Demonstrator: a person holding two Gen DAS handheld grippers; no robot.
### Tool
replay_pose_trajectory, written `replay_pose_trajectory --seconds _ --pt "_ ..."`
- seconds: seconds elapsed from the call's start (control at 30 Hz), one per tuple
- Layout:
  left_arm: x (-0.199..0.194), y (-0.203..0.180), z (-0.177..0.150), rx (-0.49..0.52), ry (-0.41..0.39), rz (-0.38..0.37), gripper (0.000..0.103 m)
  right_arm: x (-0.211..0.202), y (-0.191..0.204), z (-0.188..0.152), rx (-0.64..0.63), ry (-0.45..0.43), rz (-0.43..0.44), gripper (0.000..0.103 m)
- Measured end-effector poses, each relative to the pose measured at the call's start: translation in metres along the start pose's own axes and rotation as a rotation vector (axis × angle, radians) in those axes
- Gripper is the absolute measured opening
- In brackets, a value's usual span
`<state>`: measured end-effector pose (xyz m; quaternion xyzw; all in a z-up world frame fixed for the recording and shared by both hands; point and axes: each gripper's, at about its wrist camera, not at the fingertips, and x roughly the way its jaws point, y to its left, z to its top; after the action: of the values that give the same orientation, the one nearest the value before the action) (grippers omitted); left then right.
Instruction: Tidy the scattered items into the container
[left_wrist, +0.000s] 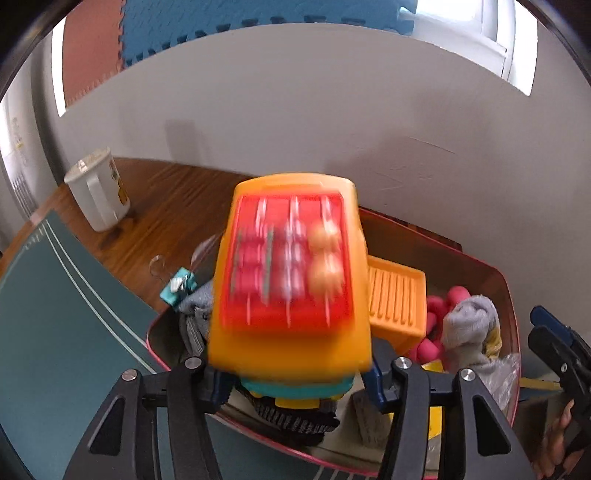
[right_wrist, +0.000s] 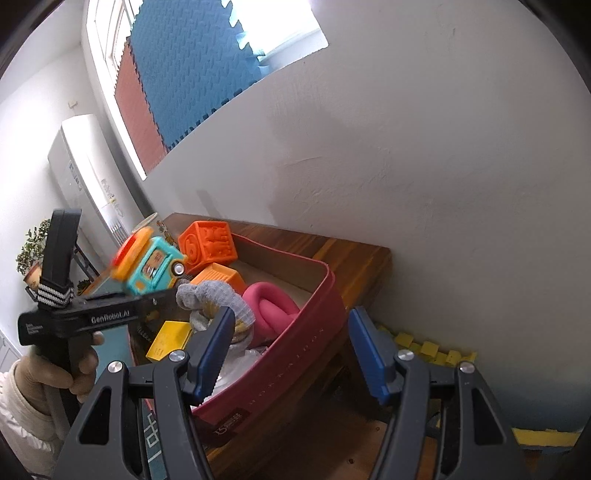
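Observation:
My left gripper (left_wrist: 295, 384) is shut on a toy bus (left_wrist: 291, 269) with an orange-and-red roof and teal body, blurred, held above the red container (left_wrist: 511, 295). In the right wrist view the toy bus (right_wrist: 151, 267) hangs over the container's (right_wrist: 295, 347) far end. Inside lie an orange cube (right_wrist: 208, 243), an orange block (left_wrist: 395, 299), a pink dumbbell (right_wrist: 275, 304), a grey sock (right_wrist: 218, 295) and a yellow box (right_wrist: 168, 339). My right gripper (right_wrist: 290, 354) is open and empty, near the container's near wall.
A white lidded jug (left_wrist: 98, 192) stands on the wooden table (left_wrist: 162, 206) at the back left. A teal binder clip (left_wrist: 179, 286) lies beside the container. A dark green mat (left_wrist: 55, 332) covers the table's left. The white wall is close behind.

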<state>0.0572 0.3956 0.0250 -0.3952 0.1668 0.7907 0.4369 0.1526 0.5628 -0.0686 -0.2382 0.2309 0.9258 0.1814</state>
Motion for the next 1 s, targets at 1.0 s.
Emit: replay_pose_trajectory --seconds 1.0 --pt "-0.1 -0.02 -0.067 -0.043 -0.077 0.109 0.095 -0.044 0.073 -0.028 -0.228 0.163 -0.077 0.102"
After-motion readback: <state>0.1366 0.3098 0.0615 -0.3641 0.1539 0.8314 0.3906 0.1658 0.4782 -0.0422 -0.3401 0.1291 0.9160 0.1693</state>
